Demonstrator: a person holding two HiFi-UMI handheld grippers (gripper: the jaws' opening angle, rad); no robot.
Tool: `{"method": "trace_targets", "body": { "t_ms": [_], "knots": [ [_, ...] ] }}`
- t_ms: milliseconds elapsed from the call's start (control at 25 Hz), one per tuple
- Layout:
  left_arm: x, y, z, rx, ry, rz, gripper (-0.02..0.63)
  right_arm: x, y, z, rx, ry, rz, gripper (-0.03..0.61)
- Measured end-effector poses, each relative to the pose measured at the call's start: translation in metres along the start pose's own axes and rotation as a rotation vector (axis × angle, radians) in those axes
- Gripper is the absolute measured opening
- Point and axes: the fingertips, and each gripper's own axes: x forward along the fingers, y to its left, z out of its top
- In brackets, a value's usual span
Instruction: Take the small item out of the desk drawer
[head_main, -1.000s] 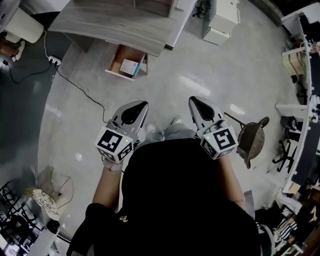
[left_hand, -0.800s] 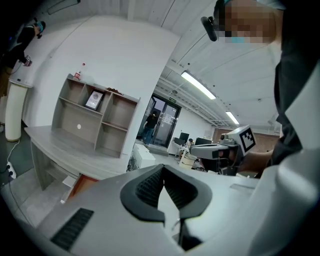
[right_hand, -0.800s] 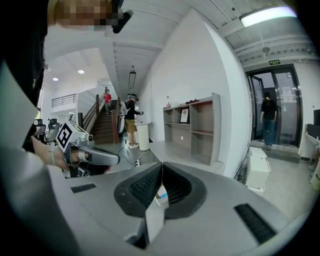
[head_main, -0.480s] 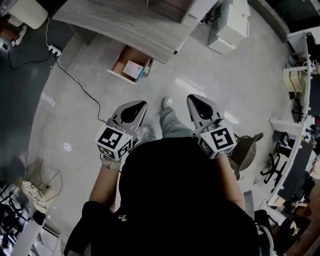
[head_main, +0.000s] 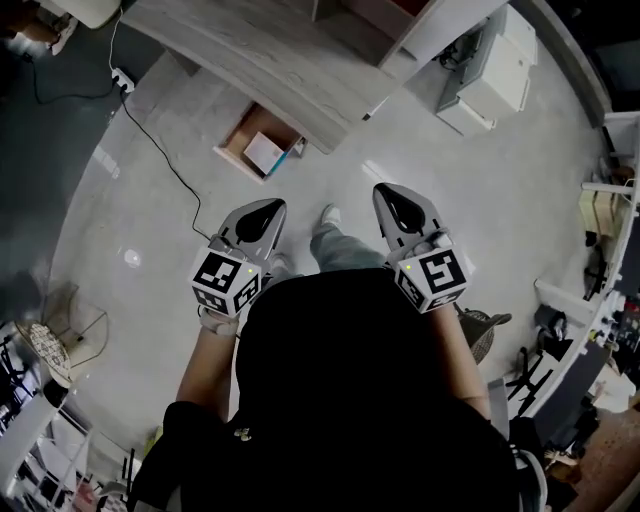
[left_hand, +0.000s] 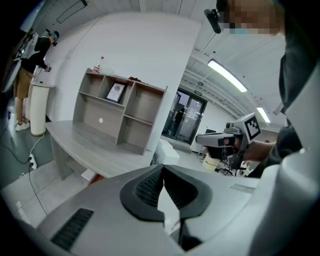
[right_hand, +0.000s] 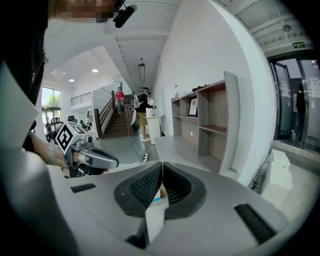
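Observation:
An open wooden drawer (head_main: 258, 140) juts out from under the grey desk (head_main: 280, 60) at the top of the head view. A small white and blue item (head_main: 265, 152) lies inside it. My left gripper (head_main: 262, 213) is held at waist height, well short of the drawer, jaws shut and empty. My right gripper (head_main: 400, 205) hovers level with it to the right, also shut with nothing in it. In the left gripper view the shut jaws (left_hand: 163, 186) face the desk (left_hand: 95, 150) and the shelf unit (left_hand: 117, 115). The right gripper view shows its shut jaws (right_hand: 161, 184).
A black cable (head_main: 160, 150) runs across the floor left of the drawer to a power strip (head_main: 122, 78). A white cabinet (head_main: 490, 70) stands right of the desk. A wicker stool (head_main: 478, 330) is at my right. People stand by stairs (right_hand: 135, 112) in the distance.
The person has walked toward the desk; the drawer has drawn nearer in the head view. Both grippers stay shut and level in front of the body.

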Motion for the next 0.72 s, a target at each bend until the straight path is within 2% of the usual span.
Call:
{"method": "trace_targets", "body": {
  "t_ms": [320, 520, 720],
  "knots": [
    [0.058, 0.016, -0.001, 0.039, 0.093, 0.212, 0.008, 0.026, -0.069, 0.011, -0.009, -0.003, 0.112, -0.002],
    [0.077, 0.031, -0.015, 0.018, 0.157, 0.295, 0.008, 0.038, -0.08, 0.006, -0.015, 0.021, 0.16, -0.002],
    [0.088, 0.055, -0.036, -0.006, 0.227, 0.337, 0.009, 0.052, -0.077, 0.004, -0.039, 0.064, 0.182, -0.002]
  ]
}}
